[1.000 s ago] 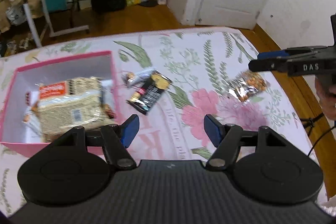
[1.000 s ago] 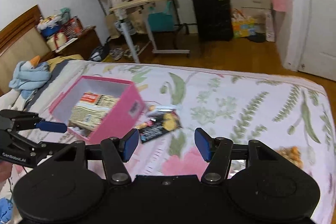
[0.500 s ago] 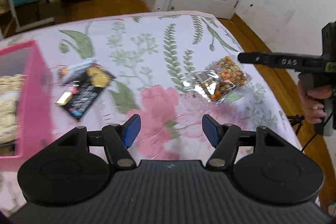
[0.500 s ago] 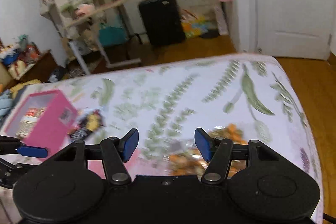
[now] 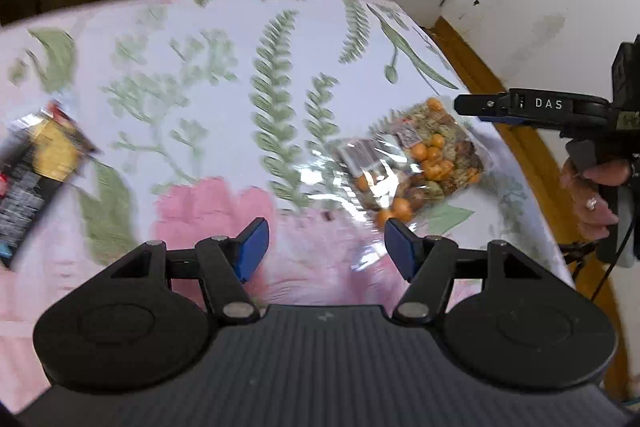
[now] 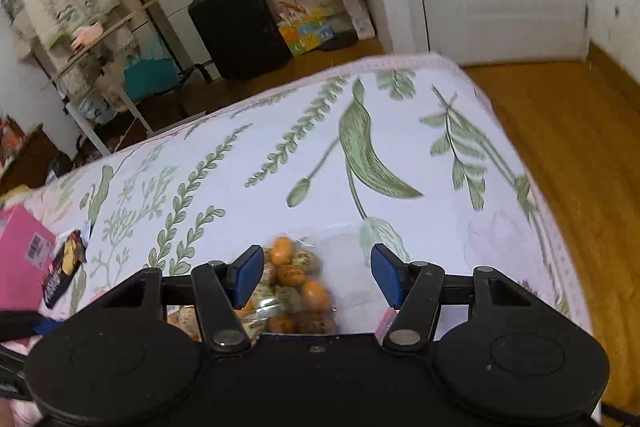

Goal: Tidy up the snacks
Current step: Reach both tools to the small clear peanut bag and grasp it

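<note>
Snacks unsorted: nut bag (image 5: 416, 163) and dark packet (image 5: 36, 163) loose on bed (image 5: 224, 67); pink box (image 6: 20, 247) waits. Right hand-held gripper (image 6: 316, 275) straddles the bag, jaws just widened, not pinching; left hand-held gripper (image 5: 326, 247) gapes empty.

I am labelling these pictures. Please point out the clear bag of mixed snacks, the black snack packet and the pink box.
clear bag of mixed snacks (image 5: 416, 163): left wrist view, middle of bag.
black snack packet (image 6: 64, 273): right wrist view, its middle.
pink box (image 6: 20, 247): right wrist view, side wall.
</note>
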`<state>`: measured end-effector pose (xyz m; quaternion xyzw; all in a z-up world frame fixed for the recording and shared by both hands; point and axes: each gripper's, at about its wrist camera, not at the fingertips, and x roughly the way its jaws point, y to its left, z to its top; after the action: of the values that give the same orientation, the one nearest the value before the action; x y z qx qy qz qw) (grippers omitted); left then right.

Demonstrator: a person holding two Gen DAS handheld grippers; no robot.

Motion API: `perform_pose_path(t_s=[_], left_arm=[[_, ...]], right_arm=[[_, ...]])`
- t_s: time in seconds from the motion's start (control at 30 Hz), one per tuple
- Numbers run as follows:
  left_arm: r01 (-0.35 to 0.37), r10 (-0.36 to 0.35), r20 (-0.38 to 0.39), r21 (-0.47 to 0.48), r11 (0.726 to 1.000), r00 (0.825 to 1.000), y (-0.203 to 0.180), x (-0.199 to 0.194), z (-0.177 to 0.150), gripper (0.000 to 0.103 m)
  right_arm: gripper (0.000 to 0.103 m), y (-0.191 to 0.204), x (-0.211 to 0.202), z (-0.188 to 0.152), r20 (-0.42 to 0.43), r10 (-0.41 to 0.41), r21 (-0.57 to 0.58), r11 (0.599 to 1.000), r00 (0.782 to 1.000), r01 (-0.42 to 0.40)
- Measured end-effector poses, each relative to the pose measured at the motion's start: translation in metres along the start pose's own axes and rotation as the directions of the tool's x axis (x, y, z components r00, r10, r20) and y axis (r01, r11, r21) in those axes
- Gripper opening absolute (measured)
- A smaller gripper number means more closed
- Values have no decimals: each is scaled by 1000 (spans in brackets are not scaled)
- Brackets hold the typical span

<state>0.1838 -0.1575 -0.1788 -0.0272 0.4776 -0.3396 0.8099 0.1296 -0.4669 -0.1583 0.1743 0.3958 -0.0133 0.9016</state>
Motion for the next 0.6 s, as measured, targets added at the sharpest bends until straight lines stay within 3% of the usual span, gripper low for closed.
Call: perform_pose_path(t_s=[0.17, 0.23, 0.43, 0.53, 0.6], left_arm=[[72, -71, 13, -134, 988, 997, 5, 26, 0, 64], [111, -109, 24, -169, 979, 994, 7, 32, 2, 65], [165, -163, 22, -198, 966, 986, -5, 47, 13, 67], [197, -197, 22, -212, 957, 980, -14, 50, 15, 65], [187, -189, 14, -211, 959, 982, -19, 52, 13, 65]], right_arm=[[76, -16, 13, -6, -52, 19, 52, 999, 998, -16], [80, -23, 14, -8, -47, 62, 82, 995, 997, -58], [82, -25, 19, -5, -104, 150, 99, 985, 983, -140], [74, -19, 22, -7, -158, 214, 90, 975, 964, -202], [60, -13, 23, -9, -181, 240, 88, 970, 954, -227]])
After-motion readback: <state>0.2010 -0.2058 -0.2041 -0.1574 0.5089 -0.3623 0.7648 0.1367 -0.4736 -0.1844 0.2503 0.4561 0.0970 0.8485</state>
